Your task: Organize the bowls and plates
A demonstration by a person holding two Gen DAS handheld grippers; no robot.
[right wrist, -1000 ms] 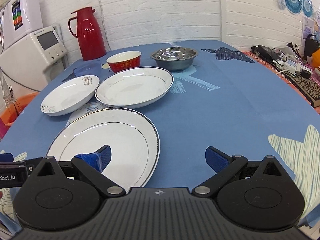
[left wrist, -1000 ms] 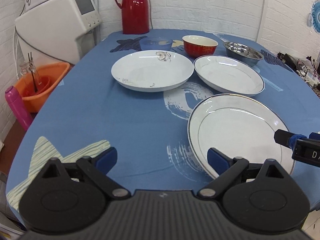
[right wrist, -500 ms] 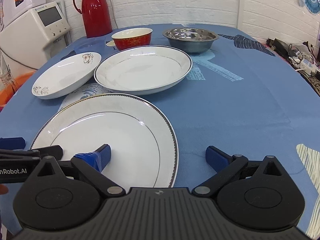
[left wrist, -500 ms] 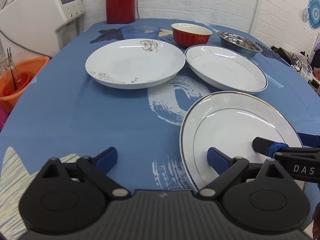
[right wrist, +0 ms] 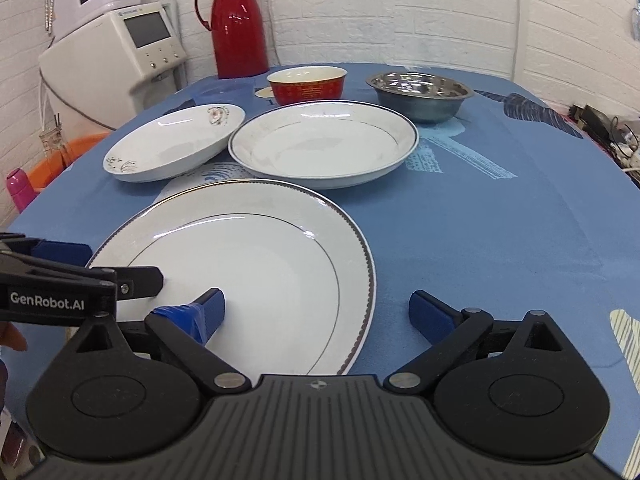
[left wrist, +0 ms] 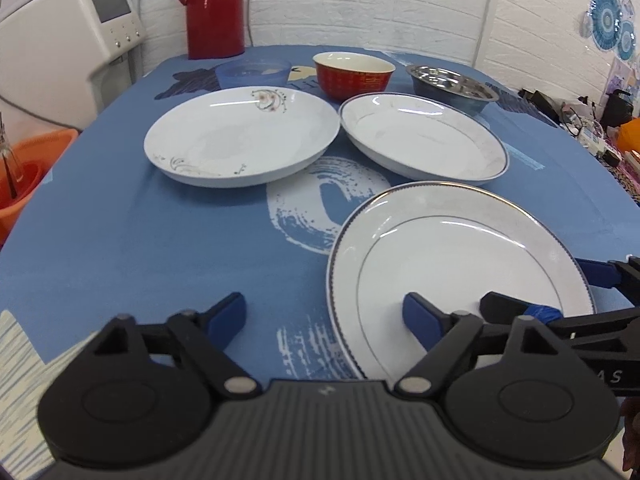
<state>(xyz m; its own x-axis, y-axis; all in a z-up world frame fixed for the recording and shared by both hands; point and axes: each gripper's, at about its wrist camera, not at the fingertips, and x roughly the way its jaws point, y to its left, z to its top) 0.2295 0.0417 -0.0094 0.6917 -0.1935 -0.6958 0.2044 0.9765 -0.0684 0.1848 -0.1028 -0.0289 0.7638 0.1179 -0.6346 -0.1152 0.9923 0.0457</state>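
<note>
Nearest, both claws are spread wide and empty over the flat plate [left wrist: 460, 264] at the bench's [right wrist: 500, 216] close edge: the left claw [left wrist: 324, 316] straddles its nine o'clock rim with one finger over the plate, and the right claw [right wrist: 316, 312] straddles its three o'clock rim the same way. This looks like the approach to a first lift, probably with both claws, though whether any finger actually touches the porcelain is hard to tell through the fisheye. The next move calls for lowering until a finger slips under the rim and closing on the edge without tipping the plate. Beyond it, at about one o'clock in the left view, sits the deep rimmed plate [left wrist: 424, 140], and at eleven o'clock the flowered plate [left wrist: 240, 140], the two rims nearly touching. Farther back stand the red bowl [left wrist: 352, 74] and the steel bowl [left wrist: 452, 84], then the red flask [left wrist: 214, 8] by the wall. Only the left view shows a pale blue bowl [left wrist: 254, 72] clearly; only the right view shows the pink bottle [right wrist: 20, 192] off the bench.
</note>
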